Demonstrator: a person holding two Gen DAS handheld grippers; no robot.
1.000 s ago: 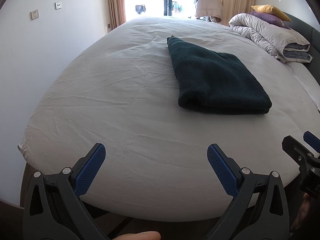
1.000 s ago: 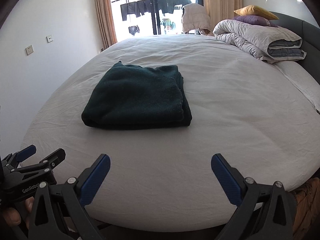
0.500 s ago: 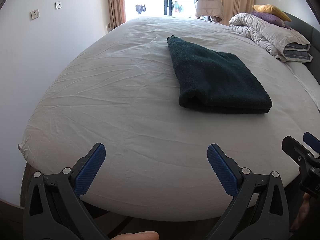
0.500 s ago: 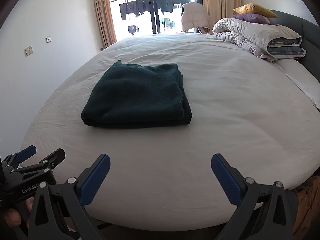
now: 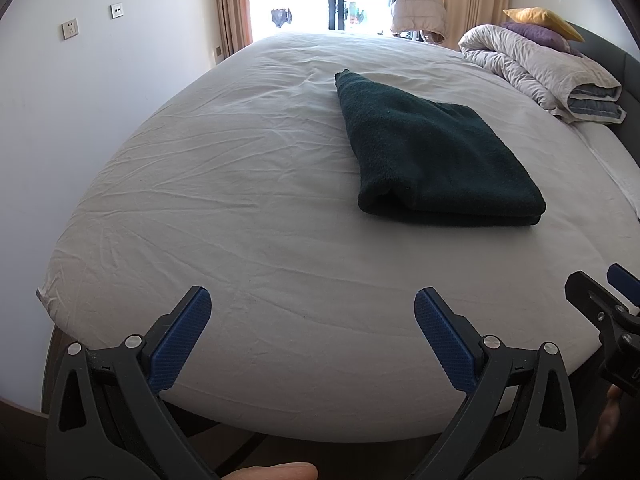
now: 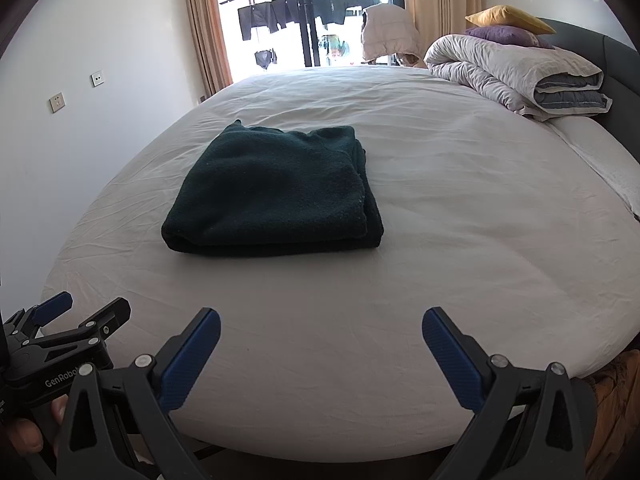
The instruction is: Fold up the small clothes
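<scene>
Left gripper: jaws spread wide, blue pads well apart, nothing between them; it hangs over the near edge of the bed and touches neither sheet nor garment. Right gripper: same condition, jaws fully apart, blue pads empty, poised over the near edge of the mattress with no contact. Each gripper shows in the other's view: the right one at the far right margin of the left wrist view, the left one at the lower left of the right wrist view, where a hand wraps its handle and the lettering "GenRobo" can be read on its body. Dark green folded garment lies flat on the white sheet in a neat rectangle of several layers, folded edge toward the cameras, well apart from both grippers; it sits toward the middle of the bed, right of centre in the left wrist view and left of centre in the right wrist view. A fingertip shows at the bottom edge of the left wrist view. At the head of the bed, right side: rolled grey duvet, with a purple pillow and a yellow pillow stacked on it. Beyond the bed: glass door with beige curtains, laundry hanging outside, a pale padded jacket draped near the door. Two wall sockets on the left wall.
</scene>
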